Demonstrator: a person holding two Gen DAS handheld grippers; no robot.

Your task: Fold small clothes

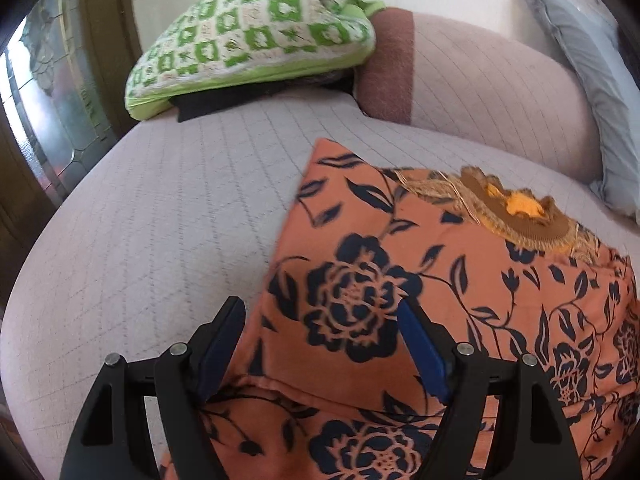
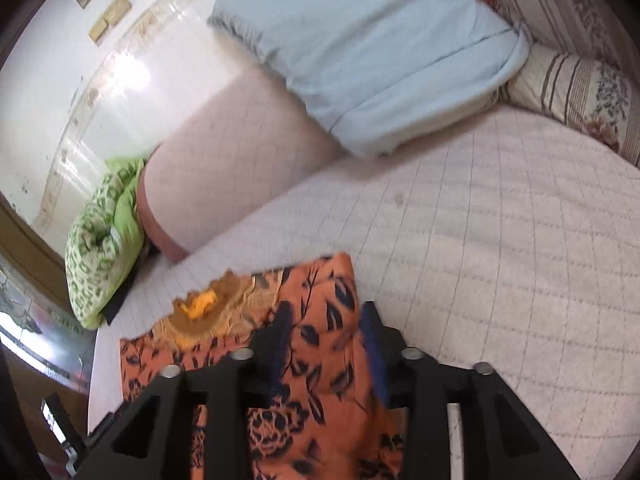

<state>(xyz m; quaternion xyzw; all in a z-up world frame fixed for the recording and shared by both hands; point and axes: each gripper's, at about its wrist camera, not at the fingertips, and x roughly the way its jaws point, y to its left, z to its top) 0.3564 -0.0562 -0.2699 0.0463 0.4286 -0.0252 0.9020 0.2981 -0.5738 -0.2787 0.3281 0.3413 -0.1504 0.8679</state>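
An orange garment [image 1: 420,280] with a dark floral print is seen lying folded on the quilted bed [image 1: 160,208]; its embroidered neckline [image 1: 516,208] is turned up on the far part, and its near edge is cut off at the bottom of both views. The left claw [image 1: 322,320] is held released above the garment's left edge; fabric is seen between its blue-padded fingers [image 1: 420,344], but no pinch is made. The right claw [image 2: 320,320] is likewise shown parted over the garment's right edge; this view is blurred, so whether cloth brushes a pad cannot be told, though it appears free. A green patterned cushion [image 1: 256,40] is partly laid over a dark item, of which only a corner is visible; a pink bolster [image 1: 480,80] and a pale blue pillow [image 2: 372,48] are ranged along the wall; a striped floral pillow [image 2: 580,92] is cropped at the right.
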